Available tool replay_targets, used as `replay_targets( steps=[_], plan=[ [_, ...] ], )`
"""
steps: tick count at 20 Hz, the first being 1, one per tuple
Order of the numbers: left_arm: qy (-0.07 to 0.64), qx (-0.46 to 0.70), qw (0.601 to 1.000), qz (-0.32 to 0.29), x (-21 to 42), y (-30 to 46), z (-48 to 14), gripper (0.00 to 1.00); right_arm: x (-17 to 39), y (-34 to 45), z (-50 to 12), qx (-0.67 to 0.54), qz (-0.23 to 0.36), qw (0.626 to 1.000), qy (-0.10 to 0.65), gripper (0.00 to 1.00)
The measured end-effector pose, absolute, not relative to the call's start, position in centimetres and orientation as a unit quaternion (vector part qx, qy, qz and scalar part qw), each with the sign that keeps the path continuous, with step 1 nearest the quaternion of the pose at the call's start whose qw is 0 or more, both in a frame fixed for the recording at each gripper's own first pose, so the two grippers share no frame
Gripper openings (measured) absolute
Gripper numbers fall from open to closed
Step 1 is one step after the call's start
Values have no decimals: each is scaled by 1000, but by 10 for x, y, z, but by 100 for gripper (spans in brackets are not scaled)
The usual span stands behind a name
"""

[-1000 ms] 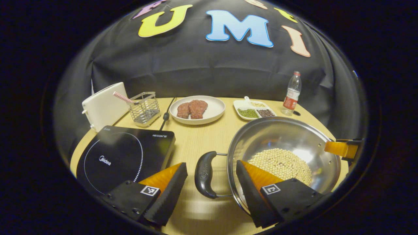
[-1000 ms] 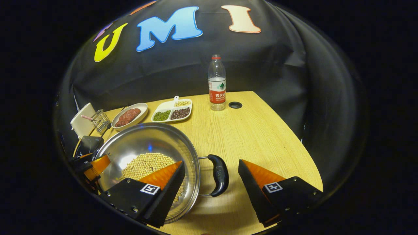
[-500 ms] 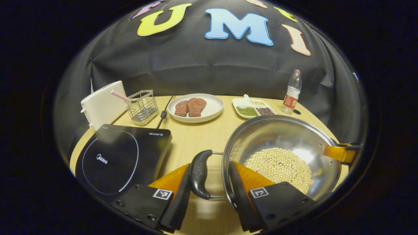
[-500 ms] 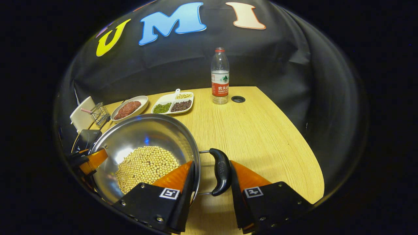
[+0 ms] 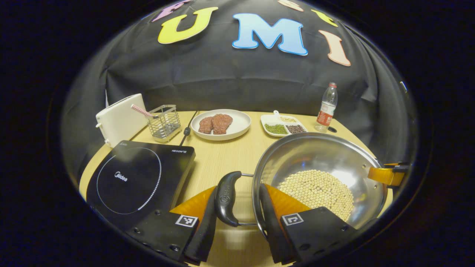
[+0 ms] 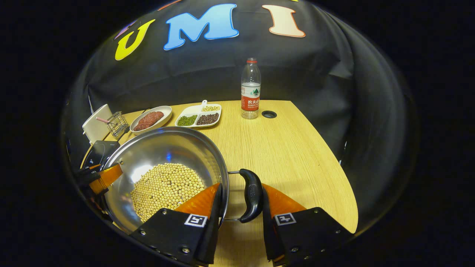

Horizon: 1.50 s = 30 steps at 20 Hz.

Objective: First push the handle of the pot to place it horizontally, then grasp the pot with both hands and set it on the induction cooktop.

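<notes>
A steel pot (image 5: 319, 155) holding soybeans (image 5: 315, 189) sits on the right of the wooden table. My left gripper (image 5: 237, 198) is shut across its black left handle (image 5: 225, 198), one finger outside the handle and the other inside the rim. The black induction cooktop (image 5: 133, 178) lies just left of it. In the right gripper view, my right gripper (image 6: 240, 196) is shut the same way on the pot's (image 6: 163, 148) black right handle (image 6: 253, 194). Each view shows the other gripper's finger at the far rim (image 5: 387, 175) (image 6: 105, 177). The handles point left and right.
Along the back stand a white appliance (image 5: 118, 118), a wire basket (image 5: 163, 122), a plate of meat (image 5: 222, 124), a divided dish of beans (image 5: 284, 126) and a water bottle (image 6: 251, 89). A cable runs to the cooktop. Bare table lies right of the pot (image 6: 297, 148).
Both grippers went from open beside the handles to shut on them. Since half a second ago both views have shifted slightly while the pot stays fixed between the fingers.
</notes>
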<state>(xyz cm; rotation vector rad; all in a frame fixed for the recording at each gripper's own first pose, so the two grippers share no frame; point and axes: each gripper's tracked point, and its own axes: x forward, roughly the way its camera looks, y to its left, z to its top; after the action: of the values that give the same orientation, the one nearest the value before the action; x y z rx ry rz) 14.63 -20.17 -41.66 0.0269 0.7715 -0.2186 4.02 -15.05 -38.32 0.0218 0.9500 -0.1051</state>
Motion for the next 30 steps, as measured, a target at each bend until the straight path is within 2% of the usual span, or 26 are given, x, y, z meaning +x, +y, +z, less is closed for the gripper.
replay_targets(
  steps=[2, 3, 4, 5, 9, 10, 11, 12, 18, 19, 20, 21, 22, 23, 27, 28, 29, 30],
  plan=[
    [374, 12, 922, -101, 136, -194, -406, 64, 34, -147, -372, 6, -44, 890, 454, 51],
    [371, 11, 924, -96, 130, -190, -399, 68, 29, -143, -368, 8, -40, 891, 453, 51],
    [369, 13, 925, -91, 125, -184, -392, 64, 26, -139, -362, 10, -34, 892, 451, 51],
    [364, 15, 927, -85, 119, -179, -383, 68, 24, -135, -357, 11, -28, 894, 448, 51],
    [357, 14, 932, -65, 98, -153, -360, 68, 15, -116, -340, 12, -6, 898, 439, 51],
    [355, 14, 933, -62, 95, -145, -355, 72, 14, -110, -336, 12, -3, 900, 437, 51],
    [352, 14, 934, -62, 93, -138, -351, 68, 11, -104, -332, 12, -3, 901, 434, 51],
    [353, 13, 933, -62, 91, -131, -347, 68, 9, -97, -327, 11, -4, 901, 433, 51],
    [348, 15, 935, -70, 99, -86, -337, 67, 4, -57, -316, 15, -10, 903, 430, 51],
    [346, 15, 935, -73, 103, -78, -336, 72, 4, -49, -315, 14, -11, 903, 429, 51],
    [345, 16, 935, -76, 106, -70, -335, 63, 5, -41, -314, 16, -15, 903, 430, 51],
    [346, 17, 935, -78, 110, -63, -335, 68, 6, -33, -313, 18, -18, 903, 430, 51],
    [346, 17, 935, -81, 115, -55, -336, 68, 8, -26, -313, 17, -21, 902, 430, 51],
    [347, 17, 934, -83, 119, -47, -338, 63, 9, -17, -313, 17, -24, 903, 430, 51],
    [348, 18, 933, -93, 137, -15, -343, 64, 15, 14, -315, 20, -37, 901, 431, 51],
    [347, 19, 933, -96, 143, -7, -344, 68, 17, 22, -316, 22, -40, 902, 430, 51],
    [346, 20, 933, -99, 147, 1, -345, 63, 19, 29, -316, 23, -43, 902, 430, 51],
    [346, 19, 932, -102, 152, 9, -347, 64, 20, 38, -318, 24, -47, 902, 430, 51]
  ],
)
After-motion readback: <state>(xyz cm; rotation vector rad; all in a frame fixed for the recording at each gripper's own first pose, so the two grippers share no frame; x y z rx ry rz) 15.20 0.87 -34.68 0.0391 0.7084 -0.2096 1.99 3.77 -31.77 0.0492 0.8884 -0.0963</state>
